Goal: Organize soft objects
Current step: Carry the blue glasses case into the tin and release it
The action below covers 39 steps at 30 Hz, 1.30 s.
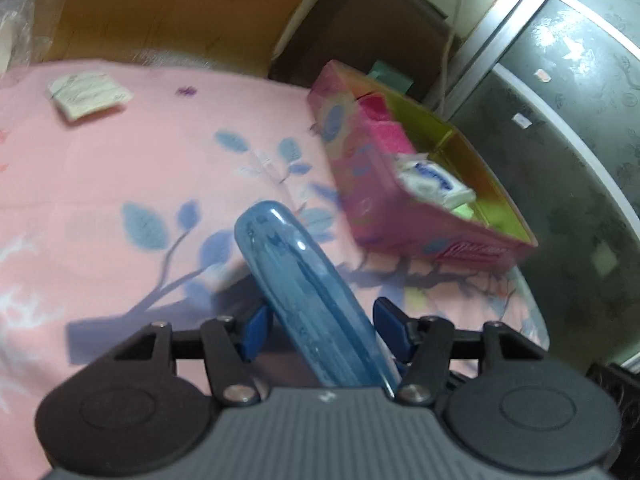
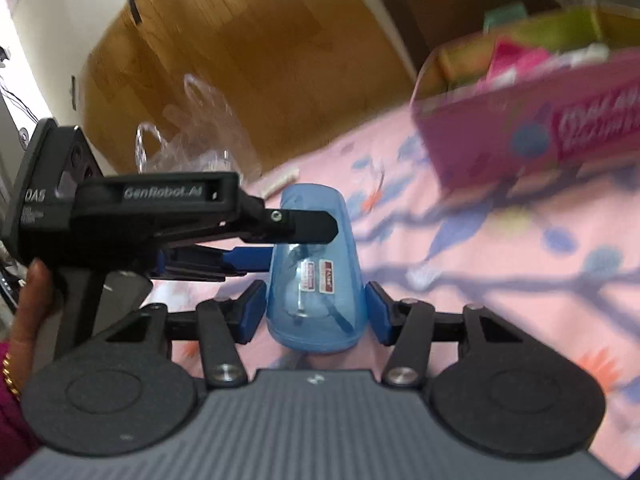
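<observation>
A translucent blue plastic case (image 1: 296, 284) sits between both grippers above the pink floral bedsheet (image 1: 120, 168). My left gripper (image 1: 320, 328) has its blue pads on either side of the case, the right pad a little apart from it. In the right wrist view the case (image 2: 316, 280) stands between my right gripper's (image 2: 316, 312) pads, which press its sides. The left gripper body (image 2: 132, 216) reaches in from the left and grips the case higher up. A pink box (image 1: 400, 184) at the right holds a pink sponge (image 1: 384, 128) and a white tissue pack (image 1: 436, 184).
A small paper packet (image 1: 88, 94) lies at the far left of the sheet. A clear plastic bag (image 2: 188, 140) lies at the bed's far edge. A wooden floor (image 2: 240, 60) lies beyond. A grey cabinet (image 1: 580, 140) stands at the right.
</observation>
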### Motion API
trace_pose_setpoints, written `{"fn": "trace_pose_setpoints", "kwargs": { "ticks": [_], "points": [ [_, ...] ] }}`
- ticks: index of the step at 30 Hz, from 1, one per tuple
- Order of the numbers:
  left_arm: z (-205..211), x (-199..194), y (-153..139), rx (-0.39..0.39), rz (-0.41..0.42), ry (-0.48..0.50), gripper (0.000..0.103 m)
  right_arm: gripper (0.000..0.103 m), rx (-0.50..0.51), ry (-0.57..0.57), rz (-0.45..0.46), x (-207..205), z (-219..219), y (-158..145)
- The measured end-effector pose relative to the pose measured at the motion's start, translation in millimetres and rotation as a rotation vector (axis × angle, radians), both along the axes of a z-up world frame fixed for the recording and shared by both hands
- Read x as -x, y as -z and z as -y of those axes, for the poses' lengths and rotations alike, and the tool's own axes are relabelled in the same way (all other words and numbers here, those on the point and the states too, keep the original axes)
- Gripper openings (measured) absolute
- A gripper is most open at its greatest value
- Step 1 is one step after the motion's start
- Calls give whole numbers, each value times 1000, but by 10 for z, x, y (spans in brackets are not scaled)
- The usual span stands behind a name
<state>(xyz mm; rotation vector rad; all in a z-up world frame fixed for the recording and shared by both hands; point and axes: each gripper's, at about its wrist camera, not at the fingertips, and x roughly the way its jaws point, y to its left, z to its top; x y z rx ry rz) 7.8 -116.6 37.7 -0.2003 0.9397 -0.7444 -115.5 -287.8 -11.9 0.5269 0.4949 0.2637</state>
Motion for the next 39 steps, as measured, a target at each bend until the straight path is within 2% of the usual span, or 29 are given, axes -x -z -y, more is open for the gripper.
{"fn": "trace_pose_setpoints", "kwargs": {
  "ticks": [3,6,8,12,14,15,16,18,20,22,29,31,34,39],
  "points": [
    [218,-14,-275,16,69,43,56,57,35,57,98,27,157,-189],
    [603,-126,-563,17,148,99,56,57,132,136,184,-8,321,-397],
    [883,-217,-671,14,197,134,57,57,186,195,210,-101,482,-481],
    [1380,-465,-662,1,196,151,55,57,250,288,190,-381,769,-507],
    [1606,-567,-591,-31,200,159,62,57,303,341,173,-572,883,-470],
    [1711,-595,-545,-58,210,151,73,57,341,366,159,-697,884,-455],
    [1790,-630,-495,-95,226,122,79,58,381,381,139,-813,905,-426],
    [1855,-647,-411,-163,269,69,79,62,438,408,96,-941,1030,-335],
    [1755,-607,-385,-171,283,52,79,63,437,436,94,-901,1076,-295],
    [1555,-552,-391,-141,295,51,79,63,397,447,150,-698,1060,-286],
    [707,-406,-422,-130,331,-32,82,63,363,457,223,-287,676,-335],
    [408,-378,-371,-158,339,-69,82,63,358,426,247,-221,498,-352],
    [-34,-351,-192,-250,345,-166,84,63,352,330,262,-230,200,-368],
    [-676,-422,120,-382,307,-346,90,63,380,126,197,-364,-314,-266]
  ]
}}
